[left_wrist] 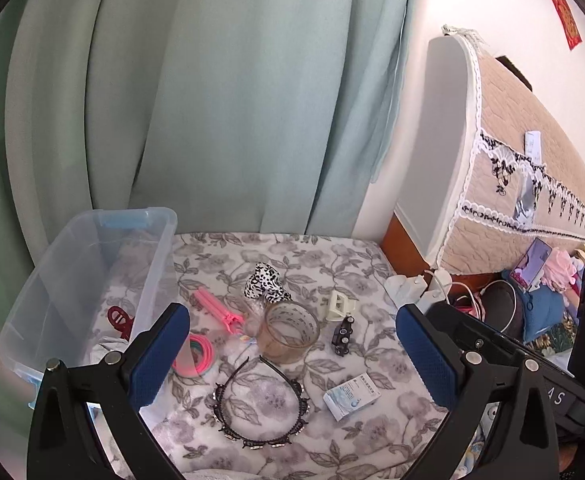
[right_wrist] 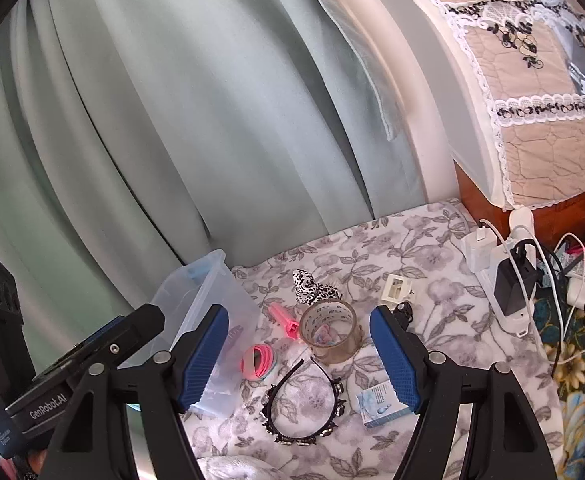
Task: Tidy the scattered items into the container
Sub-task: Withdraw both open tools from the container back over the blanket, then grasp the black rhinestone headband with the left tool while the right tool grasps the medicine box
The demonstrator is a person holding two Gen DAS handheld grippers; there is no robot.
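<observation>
Headband [left_wrist: 262,404], beaded and curved, lies beside glossy clear tape roll [left_wrist: 290,330].

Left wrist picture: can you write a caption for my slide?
Open left gripper hovers over headband, tape roll and clips beside the clear bin.

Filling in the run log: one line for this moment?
left hand-held gripper open, empty | right hand-held gripper open, empty | red hair clip in container | headband on blanket

I see a clear, glossy plastic storage bin [left_wrist: 92,280] on a soft, matt floral blanket [left_wrist: 292,420]. The tape roll [left_wrist: 290,330] looks translucent and shiny; the small box [left_wrist: 350,396] is smooth printed cardboard. My left gripper's [left_wrist: 292,354] pads [left_wrist: 158,354] are ribbed blue rubber on matt black plastic.
</observation>
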